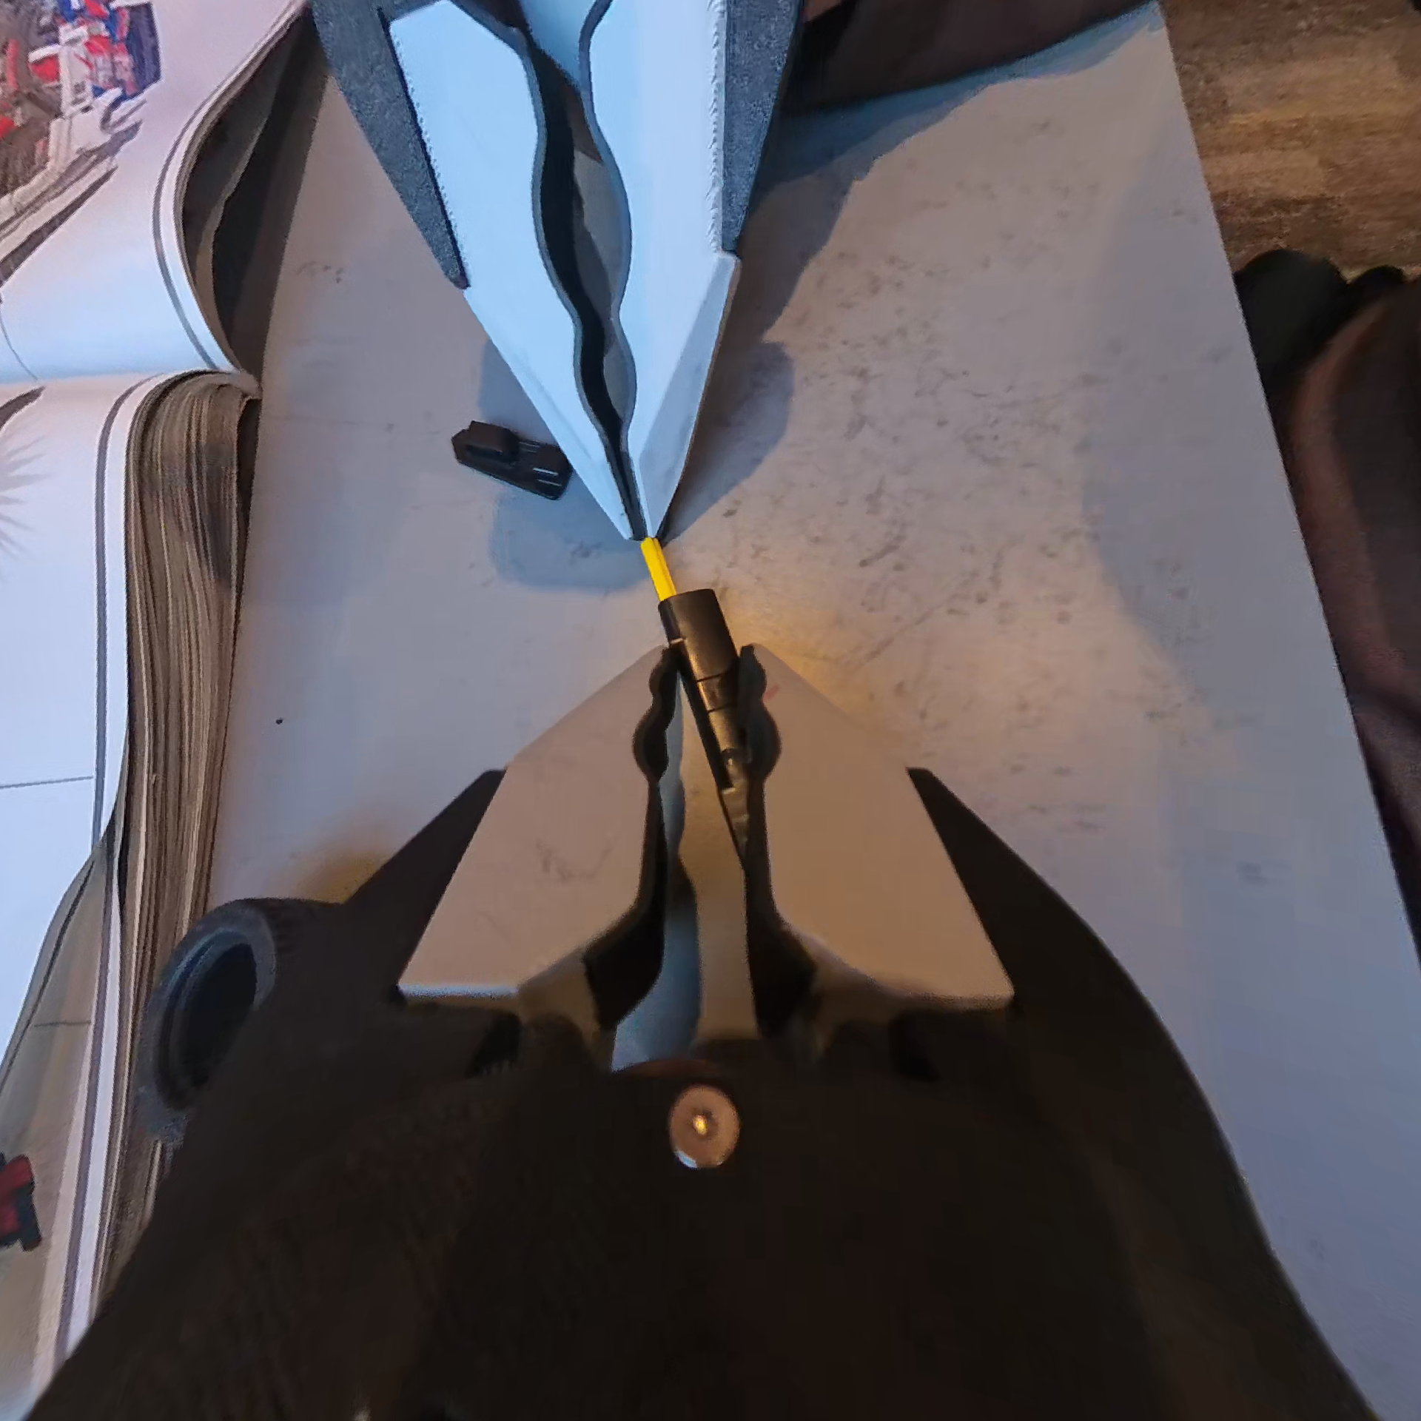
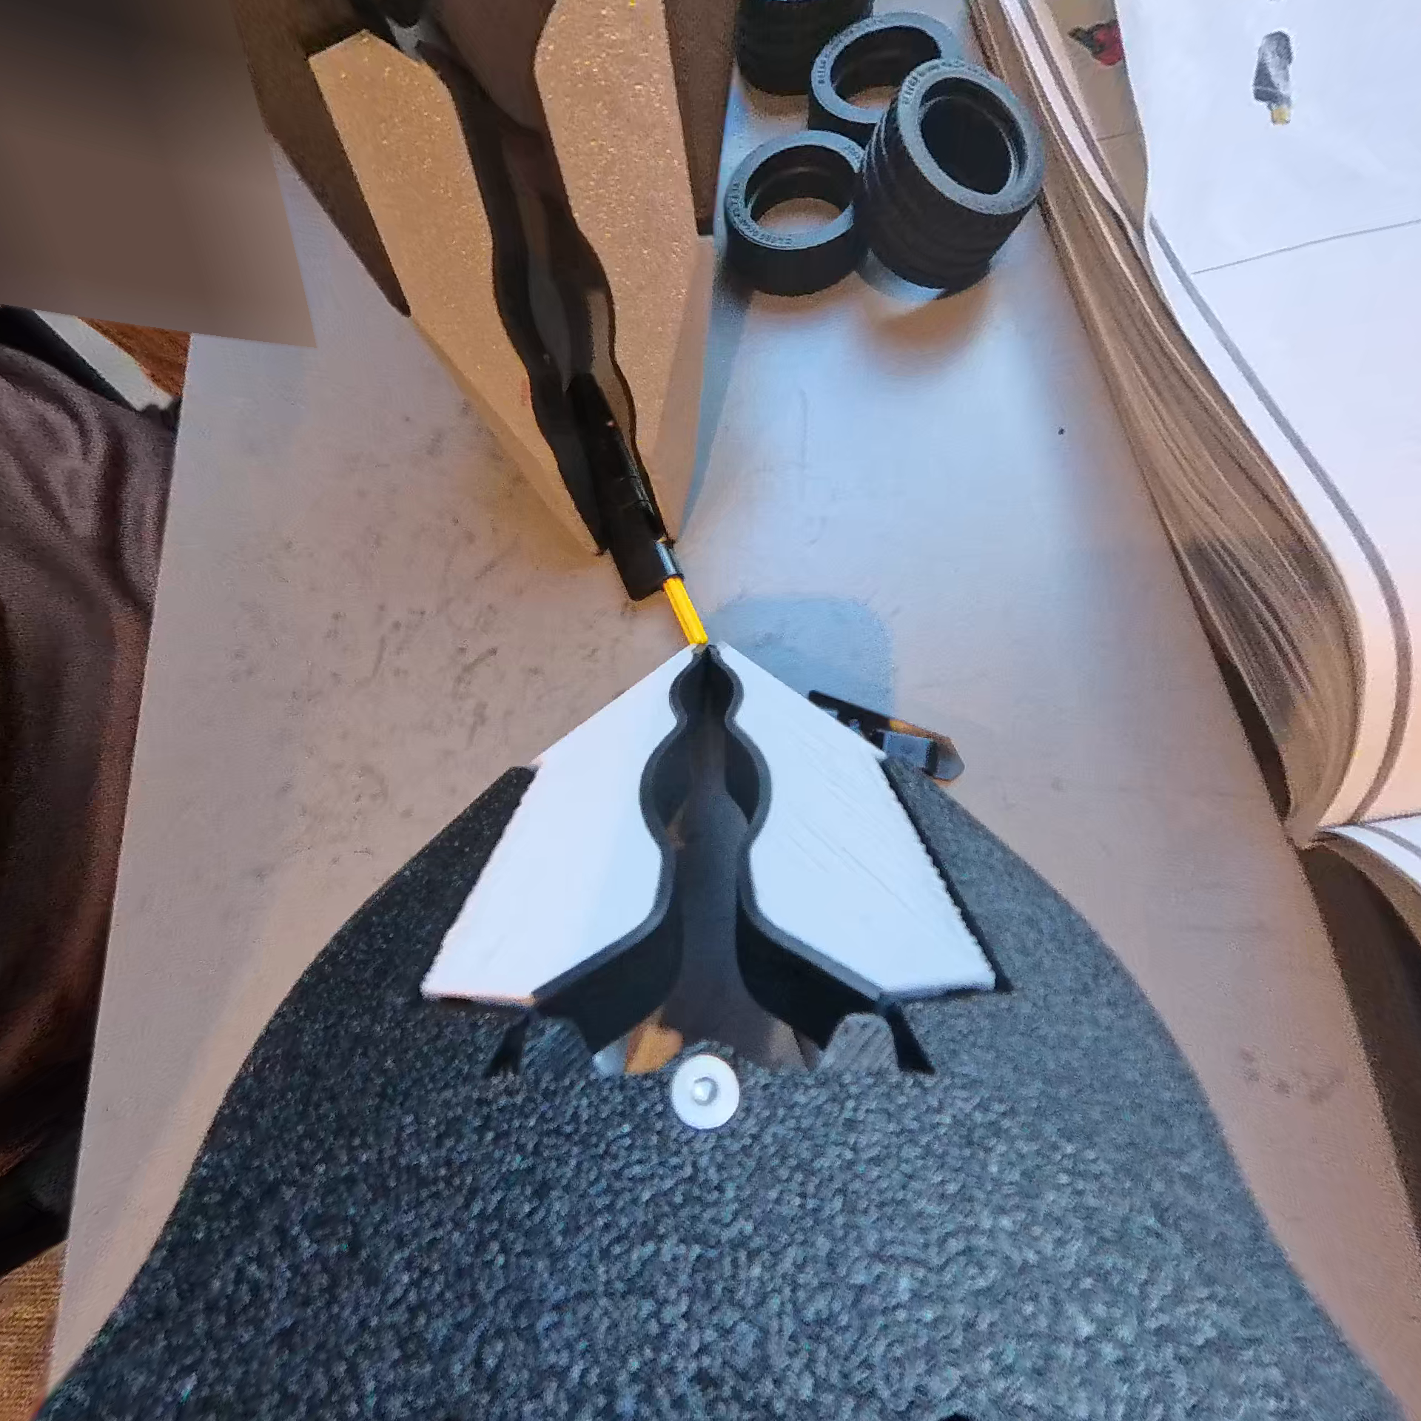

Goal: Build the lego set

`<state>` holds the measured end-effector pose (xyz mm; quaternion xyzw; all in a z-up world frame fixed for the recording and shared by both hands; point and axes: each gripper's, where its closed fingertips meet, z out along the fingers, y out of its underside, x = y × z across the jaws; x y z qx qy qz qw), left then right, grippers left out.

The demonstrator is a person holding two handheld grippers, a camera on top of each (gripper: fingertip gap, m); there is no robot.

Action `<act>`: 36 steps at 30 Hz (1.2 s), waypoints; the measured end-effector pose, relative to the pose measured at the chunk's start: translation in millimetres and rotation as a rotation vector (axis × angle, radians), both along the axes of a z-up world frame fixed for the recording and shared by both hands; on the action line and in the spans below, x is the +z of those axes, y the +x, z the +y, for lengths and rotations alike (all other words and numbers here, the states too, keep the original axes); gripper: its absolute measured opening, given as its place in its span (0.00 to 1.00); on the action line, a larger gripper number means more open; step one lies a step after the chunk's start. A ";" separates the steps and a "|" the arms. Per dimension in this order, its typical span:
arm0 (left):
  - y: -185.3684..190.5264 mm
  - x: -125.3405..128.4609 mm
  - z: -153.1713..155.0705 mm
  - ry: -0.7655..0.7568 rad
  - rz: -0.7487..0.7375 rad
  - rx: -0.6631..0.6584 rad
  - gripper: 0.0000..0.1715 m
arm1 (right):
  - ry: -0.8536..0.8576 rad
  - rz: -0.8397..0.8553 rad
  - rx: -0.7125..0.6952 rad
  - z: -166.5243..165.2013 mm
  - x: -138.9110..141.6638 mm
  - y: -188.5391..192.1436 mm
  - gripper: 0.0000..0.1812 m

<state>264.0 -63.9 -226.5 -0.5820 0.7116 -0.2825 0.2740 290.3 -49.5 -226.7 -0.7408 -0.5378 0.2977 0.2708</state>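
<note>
Yellow axle (image 1: 658, 567) bridges the two grippers above the marbled white table (image 1: 1000, 477): the right gripper (image 1: 642, 532) pinches its far end, the left gripper (image 1: 706, 653) clamps the black connector (image 1: 701, 638) sleeved over it. A loose black piece (image 1: 511, 454) lies nearby, black tyres (image 2: 907, 161) beside the open instruction booklet (image 2: 1246, 323).

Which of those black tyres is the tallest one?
The tyre nearest the booklet, rightmost of the group. It stands clearly taller than the low tyre beside it and the thin ring behind.
</note>
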 end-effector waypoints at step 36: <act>-0.8 -0.1 5.7 -0.099 0.011 0.068 0.08 | 0.092 -0.028 0.021 -0.1 -0.9 1.5 0.00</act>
